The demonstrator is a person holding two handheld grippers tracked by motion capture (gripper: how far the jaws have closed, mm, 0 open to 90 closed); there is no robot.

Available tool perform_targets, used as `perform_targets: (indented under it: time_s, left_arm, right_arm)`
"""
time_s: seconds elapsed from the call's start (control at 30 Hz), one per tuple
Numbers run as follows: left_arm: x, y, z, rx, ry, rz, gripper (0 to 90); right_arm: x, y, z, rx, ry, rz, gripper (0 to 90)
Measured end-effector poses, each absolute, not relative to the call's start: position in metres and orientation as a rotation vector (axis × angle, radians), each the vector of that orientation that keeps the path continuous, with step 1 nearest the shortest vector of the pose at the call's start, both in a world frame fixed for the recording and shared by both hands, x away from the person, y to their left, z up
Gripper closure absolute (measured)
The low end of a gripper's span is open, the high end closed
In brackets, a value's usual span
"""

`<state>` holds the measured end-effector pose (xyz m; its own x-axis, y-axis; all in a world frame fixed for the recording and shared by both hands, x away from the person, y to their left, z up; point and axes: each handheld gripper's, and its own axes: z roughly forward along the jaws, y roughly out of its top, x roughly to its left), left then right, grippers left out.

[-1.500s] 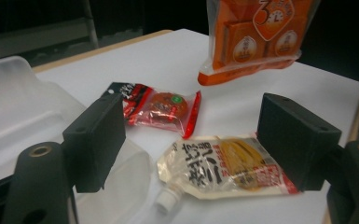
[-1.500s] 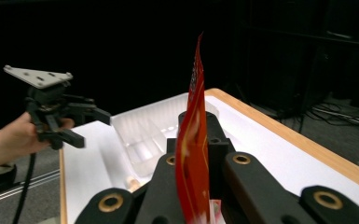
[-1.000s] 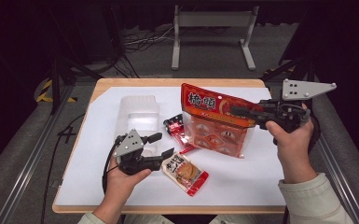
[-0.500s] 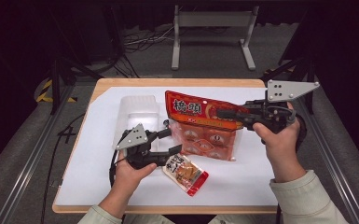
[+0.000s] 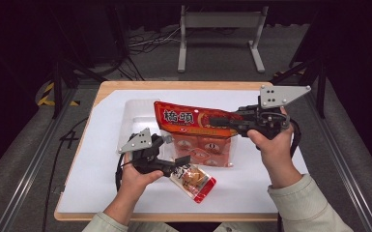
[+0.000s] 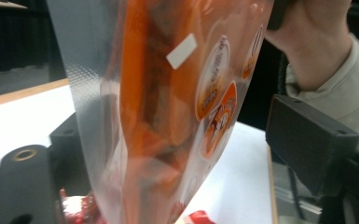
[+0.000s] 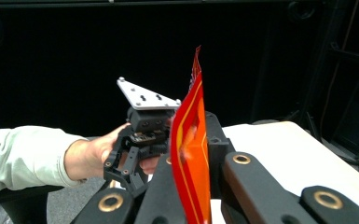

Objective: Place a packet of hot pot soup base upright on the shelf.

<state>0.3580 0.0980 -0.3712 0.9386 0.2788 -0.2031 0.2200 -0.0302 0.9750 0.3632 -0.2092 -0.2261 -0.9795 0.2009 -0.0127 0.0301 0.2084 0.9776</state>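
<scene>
A large red and orange snack bag (image 5: 198, 137) hangs above the white mat, and my right gripper (image 5: 213, 120) is shut on its top edge. The right gripper view shows that red edge (image 7: 192, 154) pinched between its two jaws. My left gripper (image 5: 173, 152) is at the bag's lower left corner, open. In the left gripper view the clear, orange-printed bag (image 6: 177, 107) hangs between the spread jaws. A small packet with a red end (image 5: 193, 181) lies flat on the mat just below the left gripper.
A clear plastic container (image 5: 137, 112) sits on the white mat (image 5: 101, 159) behind the bag, at back left. The wooden table edge (image 5: 125, 85) frames the mat. A metal stand (image 5: 220, 36) stands on the floor beyond. A small red wrapper (image 6: 74, 208) lies below the bag.
The right gripper carried the bag leftward toward the table's middle. The left gripper rose and moved right, so the bag's lower corner now lies between its jaws.
</scene>
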Motion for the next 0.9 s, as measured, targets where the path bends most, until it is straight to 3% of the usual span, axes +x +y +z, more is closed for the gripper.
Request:
perform_targets:
  time_s: [0.13, 0.23, 0.57, 0.9]
  left_arm:
    - [0.358, 0.099, -0.374, 1.597, 0.371, 0.061, 20.2]
    - [0.357, 0.1, -0.376, 1.592, 0.347, 0.082, 28.6]
    - [0.355, 0.099, -0.382, 1.511, 0.291, 0.095, 37.3]
    - [0.347, 0.091, -0.382, 1.468, 0.228, 0.106, 52.4]
  right_arm:
    - [0.366, -0.202, -0.229, 0.205, 2.338, 1.909, 90.0]
    - [0.367, -0.198, -0.231, 0.19, 2.345, 1.92, 90.0]
    - [0.367, -0.191, -0.236, 0.165, 2.338, 1.967, 90.0]
    - [0.369, -0.198, -0.24, 0.189, 2.311, 1.993, 90.0]
